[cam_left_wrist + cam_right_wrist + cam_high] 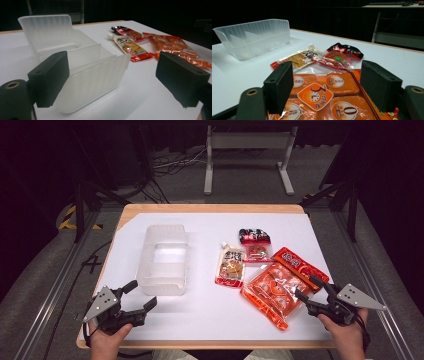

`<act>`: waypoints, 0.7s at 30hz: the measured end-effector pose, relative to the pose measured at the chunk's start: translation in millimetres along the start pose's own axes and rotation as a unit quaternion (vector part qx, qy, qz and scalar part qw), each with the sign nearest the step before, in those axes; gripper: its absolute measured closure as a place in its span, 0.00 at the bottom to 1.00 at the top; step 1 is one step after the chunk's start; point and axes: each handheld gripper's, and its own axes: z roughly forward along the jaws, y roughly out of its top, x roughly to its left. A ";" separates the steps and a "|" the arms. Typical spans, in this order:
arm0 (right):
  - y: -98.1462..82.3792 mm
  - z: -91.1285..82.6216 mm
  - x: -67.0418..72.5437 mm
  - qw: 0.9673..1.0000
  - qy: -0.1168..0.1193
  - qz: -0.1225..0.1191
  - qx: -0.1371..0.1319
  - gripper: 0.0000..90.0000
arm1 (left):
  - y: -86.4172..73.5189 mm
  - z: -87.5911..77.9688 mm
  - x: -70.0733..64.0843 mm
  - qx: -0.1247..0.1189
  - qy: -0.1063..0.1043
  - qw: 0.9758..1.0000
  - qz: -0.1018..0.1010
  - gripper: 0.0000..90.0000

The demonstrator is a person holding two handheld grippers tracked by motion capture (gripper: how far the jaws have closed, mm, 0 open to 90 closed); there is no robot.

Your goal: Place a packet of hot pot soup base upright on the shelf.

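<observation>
Gaping fingers hover: right gripper point(307, 289) over glossy orange packet point(274, 292), left gripper point(139, 294) beside ribbed translucent bin point(163, 260).

**Hidden, cropped, unreadable**

High view: both forearms cut by the bottom edge. Print on the spouted pouch point(230, 265) and the small dark-topped packet point(255, 244) too small to read. The long red packet point(299, 267) lies partly under the large orange pack point(273, 292).

Left gripper view: the clear bin point(82, 67) has its near left corner hidden behind one pad of the left claw point(110, 77); orange pack blurred at right.

Right gripper view: orange pack cropped by the bottom edge, its sides hidden behind the right claw point(329, 87).
</observation>
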 end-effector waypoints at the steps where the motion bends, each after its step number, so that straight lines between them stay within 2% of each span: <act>1: 1.1 1.2 -0.4 1.000 -0.002 0.000 0.002 0.32 | -0.5 -0.9 0.0 0.000 0.003 1.000 -0.001 0.14; 6: 10.2 6.3 -4.4 1.000 -0.019 -0.007 0.015 0.33 | -3.0 -5.5 2.9 0.002 0.011 1.000 -0.008 0.14; 7: 12.7 7.6 -6.1 1.000 -0.020 -0.006 0.017 0.35 | -5.6 -5.9 4.3 0.004 0.003 1.000 -0.014 0.15; 10: 16.0 9.9 -9.2 1.000 -0.017 -0.007 0.018 0.36 | -6.2 -5.8 3.4 0.006 0.000 1.000 -0.010 0.16; 14: 22.3 16.3 -15.2 0.999 -0.025 -0.009 0.031 0.38 | -5.5 -5.2 -2.5 0.006 -0.001 1.000 0.008 0.16; 17: 27.4 20.4 -20.2 0.998 -0.041 0.003 0.049 0.36 | -6.3 -1.1 -6.4 0.011 -0.003 1.000 0.016 0.16; 21: 32.0 27.6 -28.5 0.996 -0.047 0.021 0.067 0.37 | -5.8 2.1 -10.9 0.021 -0.007 0.999 0.035 0.16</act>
